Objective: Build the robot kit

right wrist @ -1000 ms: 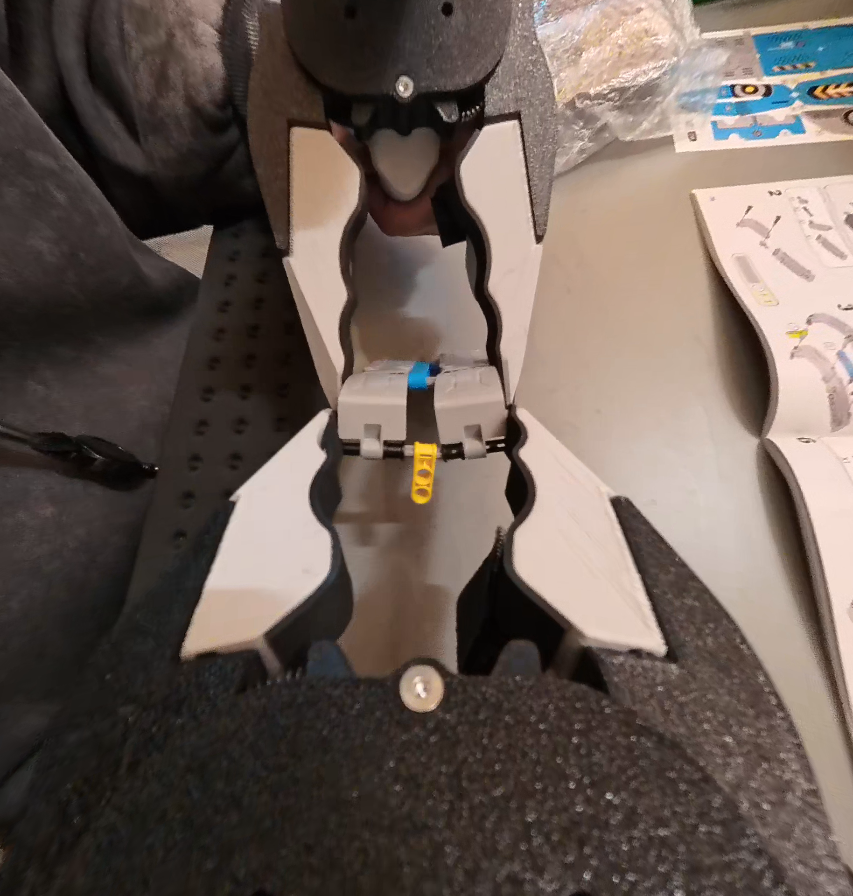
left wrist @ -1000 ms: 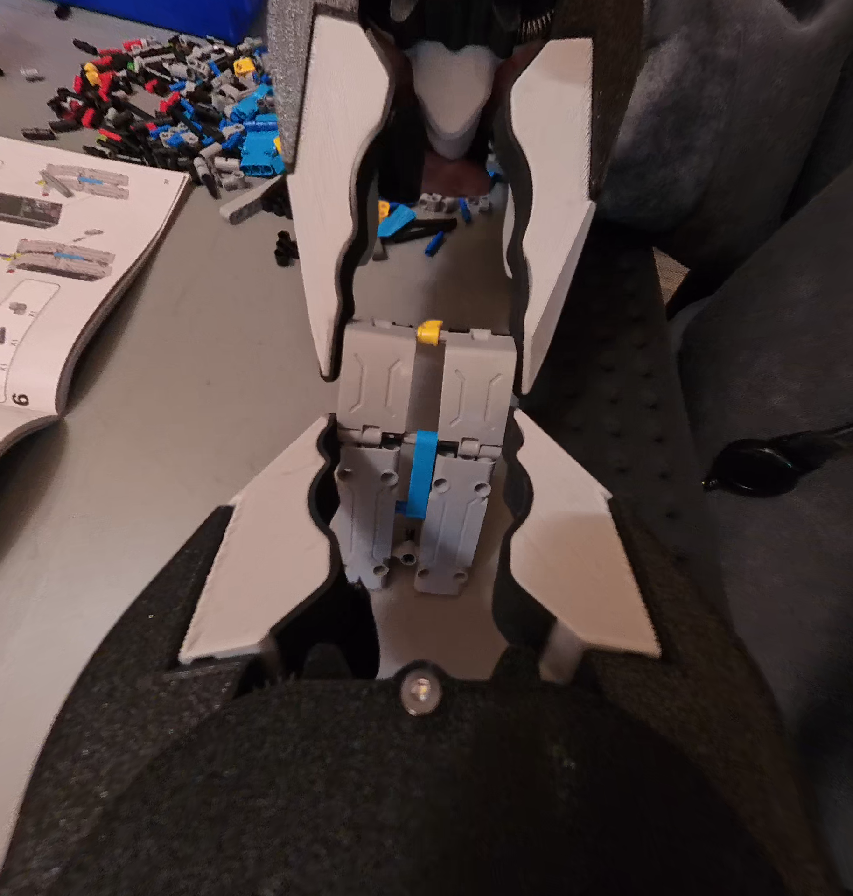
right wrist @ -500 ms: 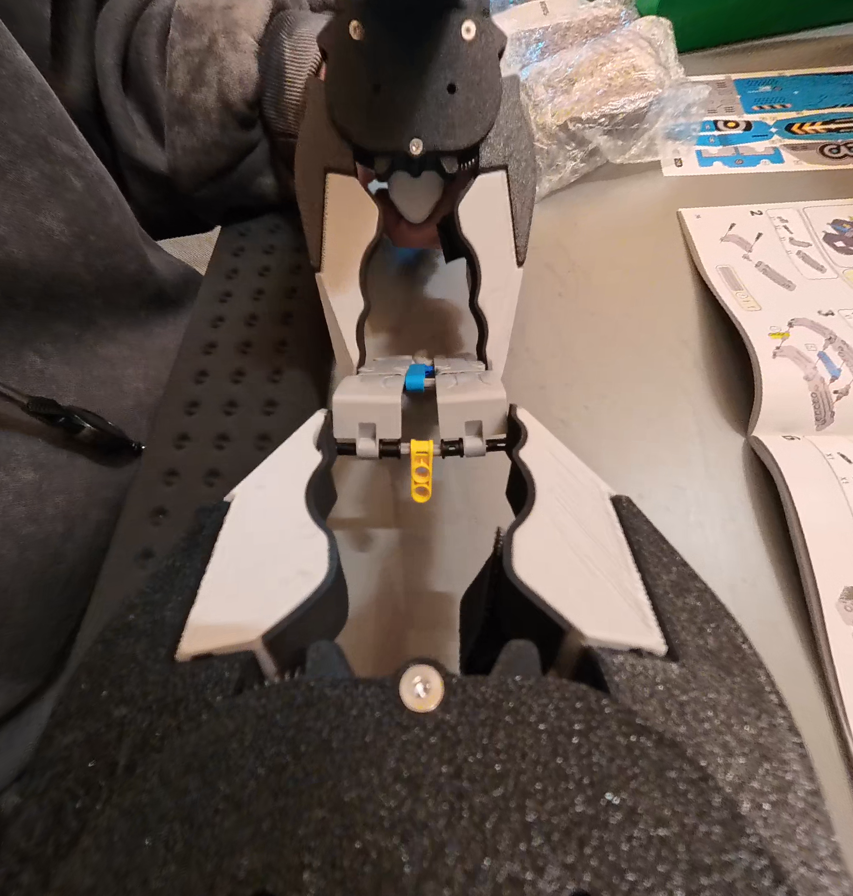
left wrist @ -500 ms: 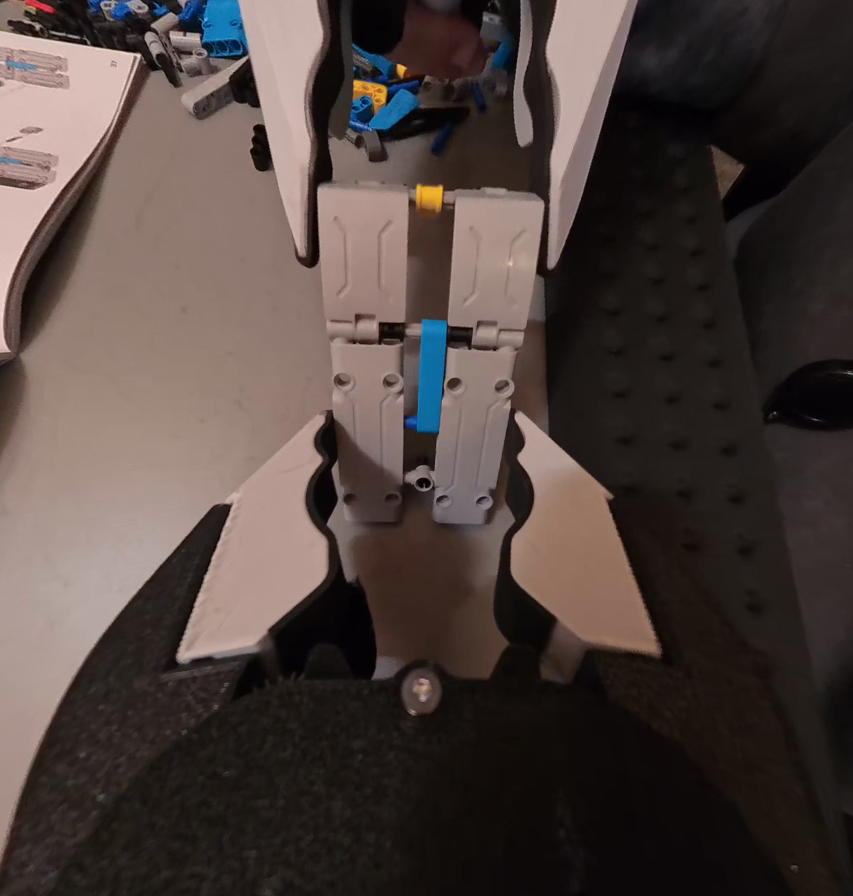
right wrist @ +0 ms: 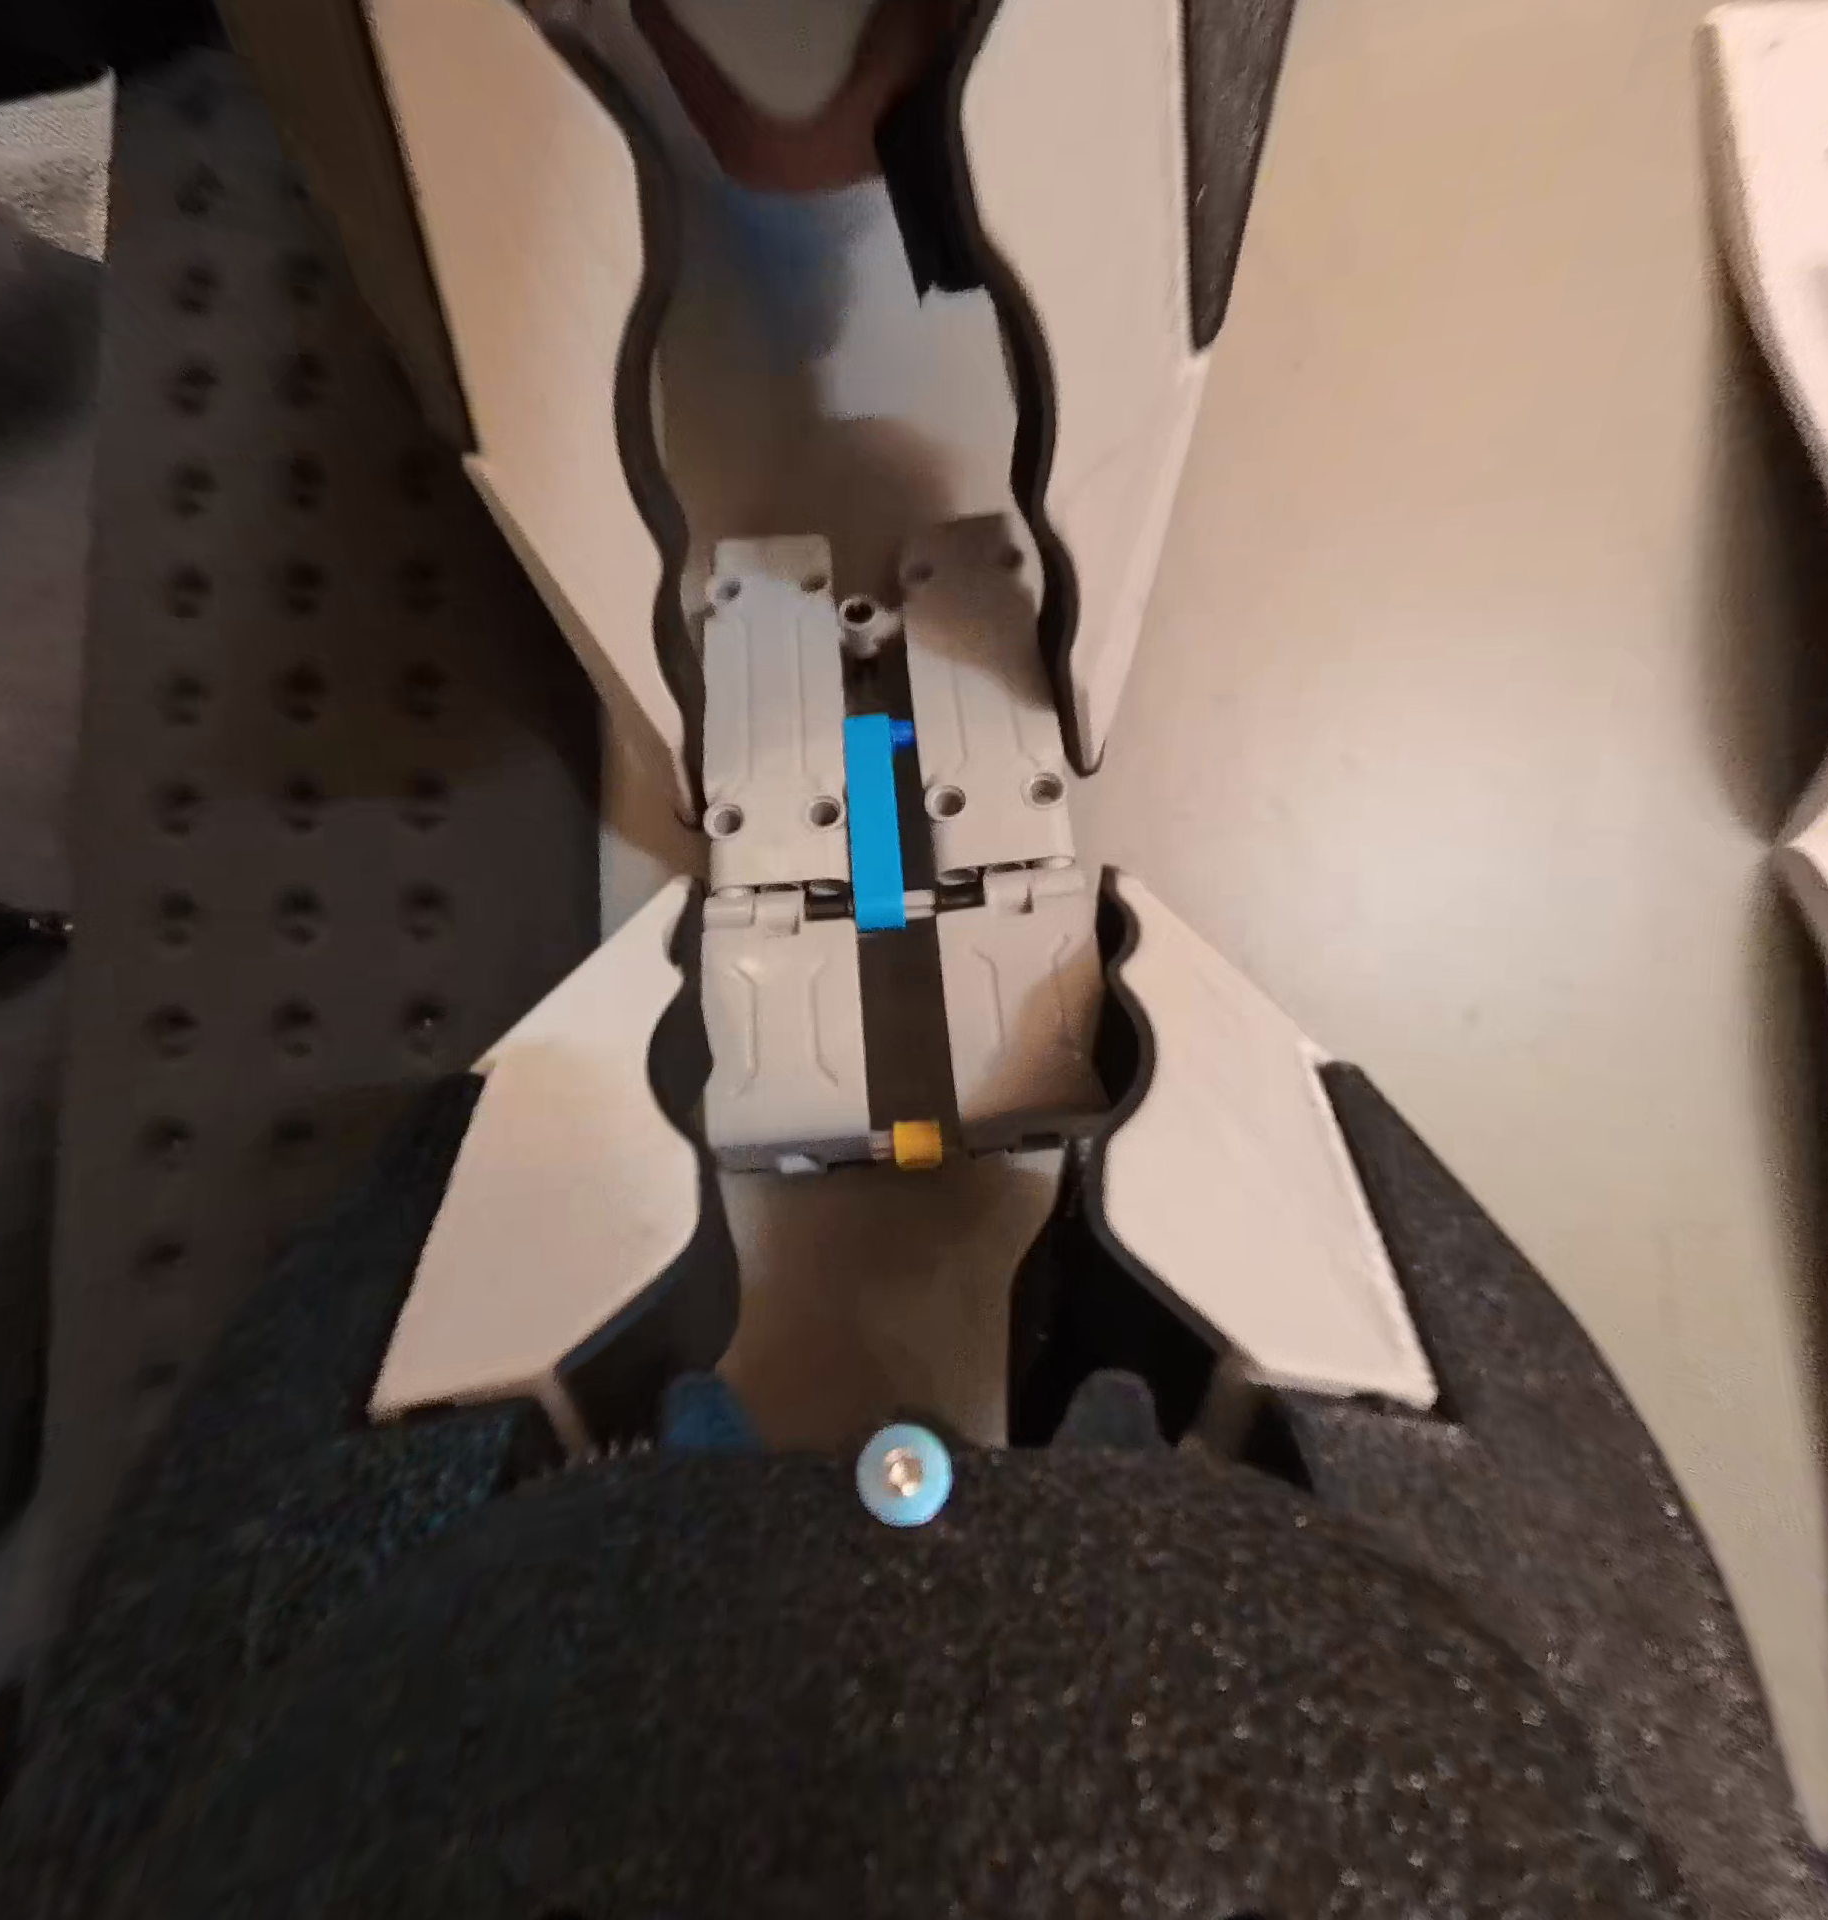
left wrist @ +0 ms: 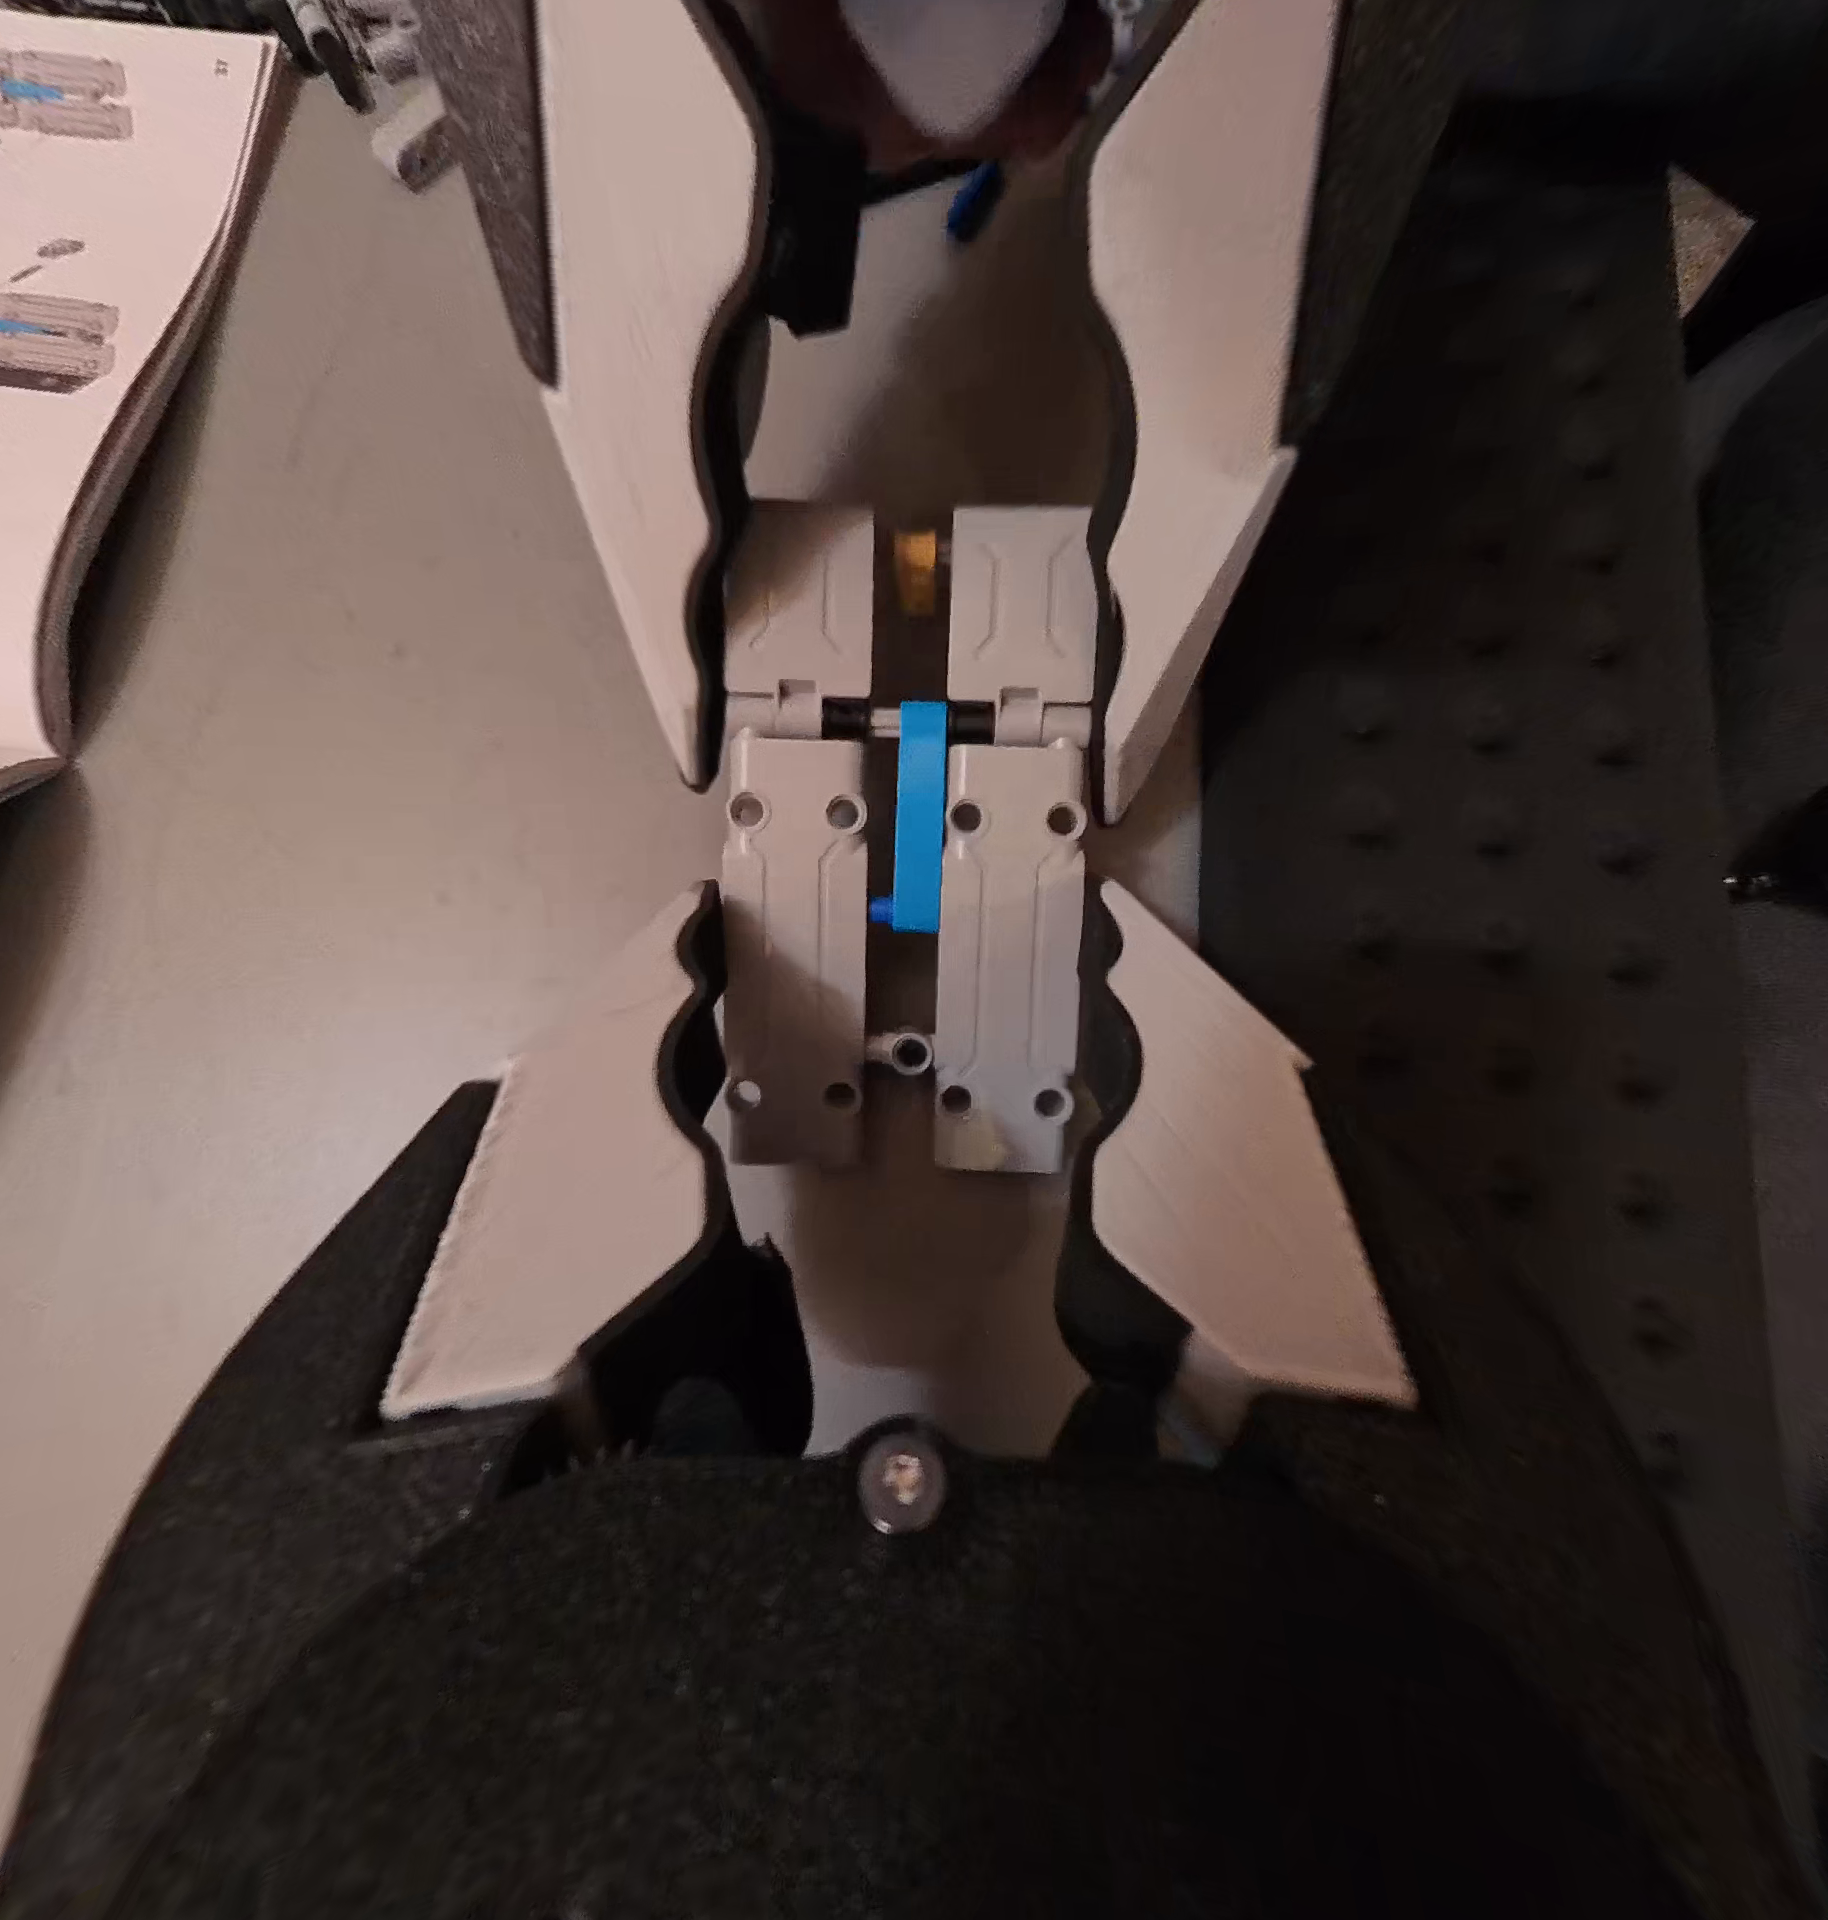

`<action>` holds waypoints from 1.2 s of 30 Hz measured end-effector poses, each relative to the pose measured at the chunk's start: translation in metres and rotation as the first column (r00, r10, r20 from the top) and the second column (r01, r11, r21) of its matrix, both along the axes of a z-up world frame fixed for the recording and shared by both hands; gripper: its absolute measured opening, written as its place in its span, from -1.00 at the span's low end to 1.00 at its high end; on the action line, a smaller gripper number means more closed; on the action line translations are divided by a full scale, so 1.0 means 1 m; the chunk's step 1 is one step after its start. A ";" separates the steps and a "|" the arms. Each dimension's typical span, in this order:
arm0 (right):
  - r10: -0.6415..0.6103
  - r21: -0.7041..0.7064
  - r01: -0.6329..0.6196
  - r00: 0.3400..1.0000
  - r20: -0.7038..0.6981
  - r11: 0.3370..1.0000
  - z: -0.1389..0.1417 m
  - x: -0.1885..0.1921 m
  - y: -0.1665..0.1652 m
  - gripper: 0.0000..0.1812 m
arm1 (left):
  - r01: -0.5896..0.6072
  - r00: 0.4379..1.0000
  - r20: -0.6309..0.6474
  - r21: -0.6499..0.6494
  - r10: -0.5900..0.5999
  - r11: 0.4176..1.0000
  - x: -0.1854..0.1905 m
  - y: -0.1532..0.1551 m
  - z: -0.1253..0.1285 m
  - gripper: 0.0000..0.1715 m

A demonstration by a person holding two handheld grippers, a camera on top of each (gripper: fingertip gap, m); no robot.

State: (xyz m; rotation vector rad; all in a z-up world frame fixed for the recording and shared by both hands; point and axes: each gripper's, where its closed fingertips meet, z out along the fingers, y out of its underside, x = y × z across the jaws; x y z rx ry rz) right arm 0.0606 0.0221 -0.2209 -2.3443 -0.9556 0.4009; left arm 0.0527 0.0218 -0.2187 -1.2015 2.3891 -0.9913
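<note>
A grey hinged panel assembly (left wrist: 796, 935) with a blue beam (left wrist: 920, 821) and a yellow bush (right wrist: 915, 1140) lies lengthwise between my two grippers, which face each other tip to tip. My left gripper (left wrist: 905, 894) is shut on the end nearest it, with its pads against both panel sides. My right gripper (right wrist: 894, 888) reaches around the other end of the assembly (right wrist: 775, 1018) as far as the hinge. A thin slit shows at its right pad, so it counts as open. Its fingertips also show in the left wrist view (left wrist: 905, 790).
An open instruction booklet (left wrist: 79, 364) lies on the grey table (left wrist: 370, 727); it also shows in the right wrist view (right wrist: 1814, 520). A black perforated mat (left wrist: 1461, 831) runs along the other side. Loose small parts (left wrist: 390, 62) lie beyond the booklet. The tips of both grippers are at nearly the same place.
The folded assembly has swung flat. My right gripper has slid forward along it from the yellow-bush end to the hinge, its jaws a little wider. The left grip has kept hold.
</note>
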 end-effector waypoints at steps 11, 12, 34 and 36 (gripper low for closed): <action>0.010 -0.034 -0.010 1.000 -0.015 0.999 -0.007 0.001 -0.004 -0.24 | 0.001 1.000 -0.017 -0.012 -0.002 1.000 -0.009 0.006 -0.012 -0.23; 0.000 -0.052 -0.001 1.000 -0.012 0.999 -0.010 0.002 -0.005 -0.24 | 0.003 1.000 -0.013 -0.015 -0.003 1.000 -0.009 0.006 -0.012 -0.24; -0.231 0.096 0.288 0.892 -0.389 0.953 0.051 0.058 0.010 -0.13 | -0.149 0.946 0.321 0.328 0.038 0.933 0.010 0.044 0.014 -0.23; -0.338 -0.034 0.374 0.791 -0.510 0.927 0.049 0.068 0.017 -0.03 | -0.181 0.927 0.374 0.356 0.038 0.917 0.014 0.049 0.022 -0.23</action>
